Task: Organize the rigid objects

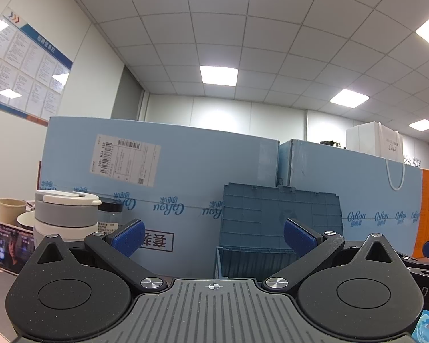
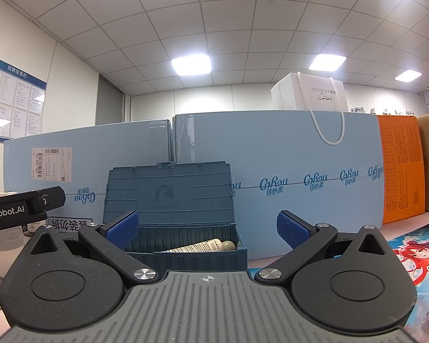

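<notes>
A dark blue plastic storage box stands open on the table, its ribbed lid upright against the pale blue cartons. A cream tube lies inside it. The box also shows in the left wrist view, with its lid up. My left gripper is open and empty, level with the box. My right gripper is open and empty, just in front of the box. The left gripper's black body shows at the left of the right wrist view.
Large pale blue cartons form a wall behind the box, with an orange carton and a white gift bag to the right. A grey-white stacked container, a paper cup and a phone are at the left. A printed mat lies at the right.
</notes>
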### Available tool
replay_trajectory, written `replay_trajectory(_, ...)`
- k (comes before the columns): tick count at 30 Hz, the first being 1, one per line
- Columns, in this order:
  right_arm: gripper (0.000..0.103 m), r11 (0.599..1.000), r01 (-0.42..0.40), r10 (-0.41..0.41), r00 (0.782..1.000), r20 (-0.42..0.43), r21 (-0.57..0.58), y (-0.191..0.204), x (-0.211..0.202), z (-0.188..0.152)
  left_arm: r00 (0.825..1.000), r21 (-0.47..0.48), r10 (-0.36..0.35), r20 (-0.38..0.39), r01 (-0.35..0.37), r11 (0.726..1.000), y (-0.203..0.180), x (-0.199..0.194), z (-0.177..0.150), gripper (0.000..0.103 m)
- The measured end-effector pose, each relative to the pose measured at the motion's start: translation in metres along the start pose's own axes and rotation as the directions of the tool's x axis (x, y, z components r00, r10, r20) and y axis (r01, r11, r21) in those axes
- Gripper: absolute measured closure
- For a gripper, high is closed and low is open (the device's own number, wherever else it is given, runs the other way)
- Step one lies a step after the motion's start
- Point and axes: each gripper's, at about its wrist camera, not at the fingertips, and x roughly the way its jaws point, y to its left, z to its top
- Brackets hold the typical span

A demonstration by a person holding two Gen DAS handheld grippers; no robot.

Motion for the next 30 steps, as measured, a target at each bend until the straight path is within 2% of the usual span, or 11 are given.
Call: replay_trajectory(30,0.0,1.0,-0.001,0.001,1.0,-0.002,0.0,-0.0003,0.0001,0.0001,1.0,0.004,0.0,-0.004,0.0,1.0,0.0004,0.0006,0.0002,0.0)
